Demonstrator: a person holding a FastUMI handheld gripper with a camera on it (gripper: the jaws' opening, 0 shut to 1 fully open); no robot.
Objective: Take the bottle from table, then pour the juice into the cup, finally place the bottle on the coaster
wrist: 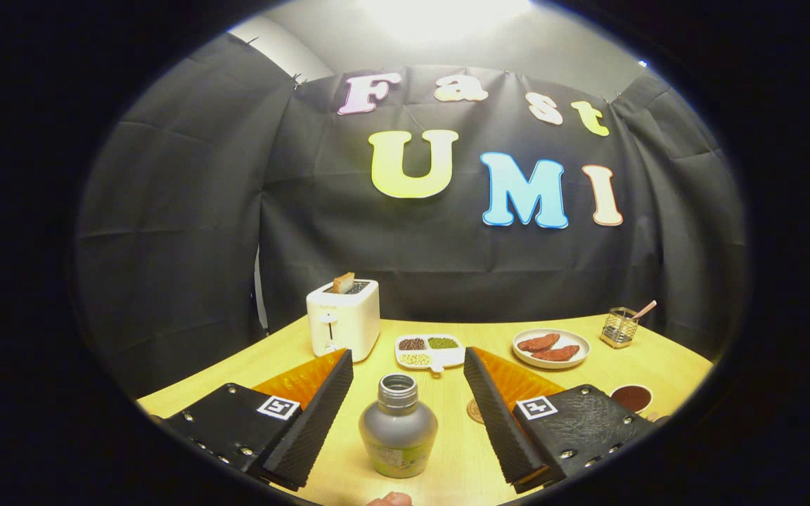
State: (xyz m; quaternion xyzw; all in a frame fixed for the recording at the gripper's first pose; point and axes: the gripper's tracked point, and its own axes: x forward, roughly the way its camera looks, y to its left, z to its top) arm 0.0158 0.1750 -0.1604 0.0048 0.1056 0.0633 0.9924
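In the gripper view, the gripper [408,369] has its two fingers spread wide apart, and they hold nothing. Between them, on the light wooden table [665,365], stands the small grey bottle with an open neck and a green label [398,427]. It is upright and does not touch either finger.

From the bottle, a white toaster with a slice of bread in its slot [343,318] stands at 11 o'clock, beyond the left finger. At 12 o'clock, further back, lies a white divided dish with brown, green and pale beans [430,351]. At 2 o'clock there is a round white plate with two reddish-brown pieces of food [551,348], and beyond it a small wire holder with a stick inside [620,327]. A round tan coaster [475,411] shows partly at 3 o'clock, just beside the right finger. A small cup with dark content [631,398] is past the right finger.
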